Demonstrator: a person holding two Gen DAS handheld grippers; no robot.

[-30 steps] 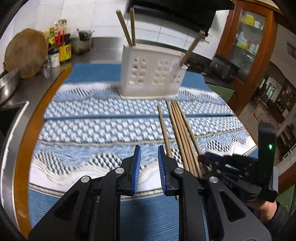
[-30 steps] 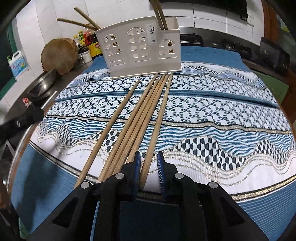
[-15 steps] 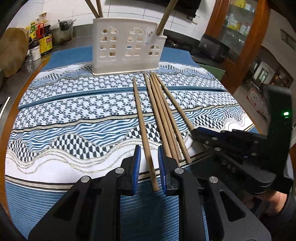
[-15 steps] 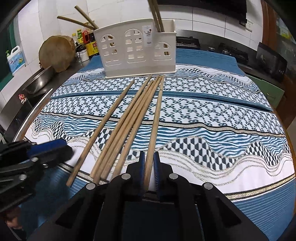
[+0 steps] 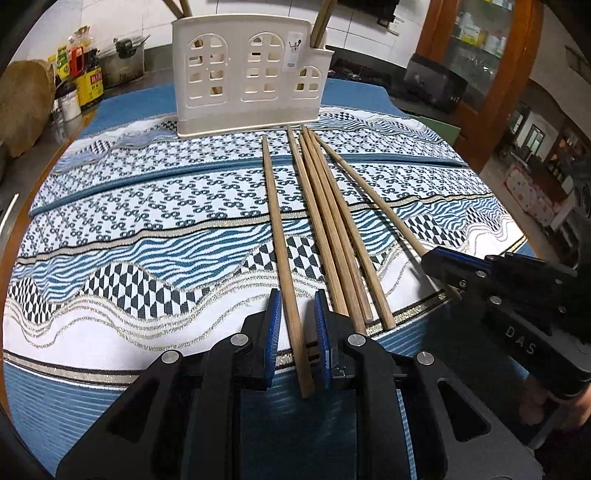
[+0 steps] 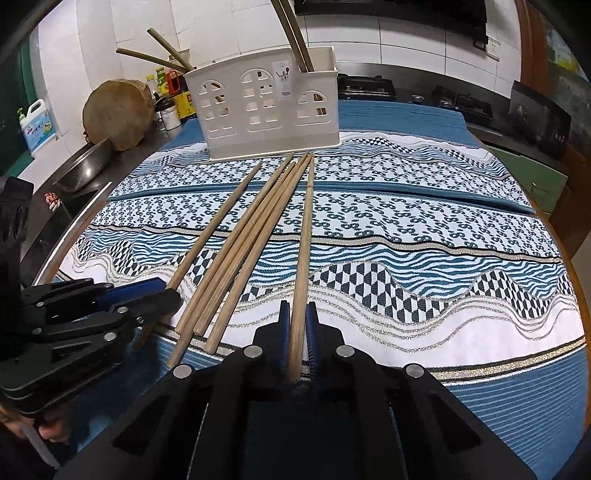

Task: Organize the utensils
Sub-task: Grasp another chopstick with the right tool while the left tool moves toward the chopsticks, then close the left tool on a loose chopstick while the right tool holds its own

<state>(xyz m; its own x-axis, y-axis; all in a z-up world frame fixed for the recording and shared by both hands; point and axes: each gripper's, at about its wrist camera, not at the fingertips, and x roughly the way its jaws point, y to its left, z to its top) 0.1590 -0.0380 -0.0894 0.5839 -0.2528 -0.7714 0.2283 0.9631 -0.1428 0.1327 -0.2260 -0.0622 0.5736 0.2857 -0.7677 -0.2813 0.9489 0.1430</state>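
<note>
Right gripper clenched on rightmost wooden chopstick lying on patterned blue-white cloth. Left gripper straddles leftmost wooden chopstick, pads apparently not touching. White plastic utensil holder behind.

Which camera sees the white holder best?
The left wrist view: the holder fills the top middle, close and square-on, its arched windows clear. The right wrist view shows the same holder smaller and farther off, though it shows more of the chopsticks standing in it.
</note>
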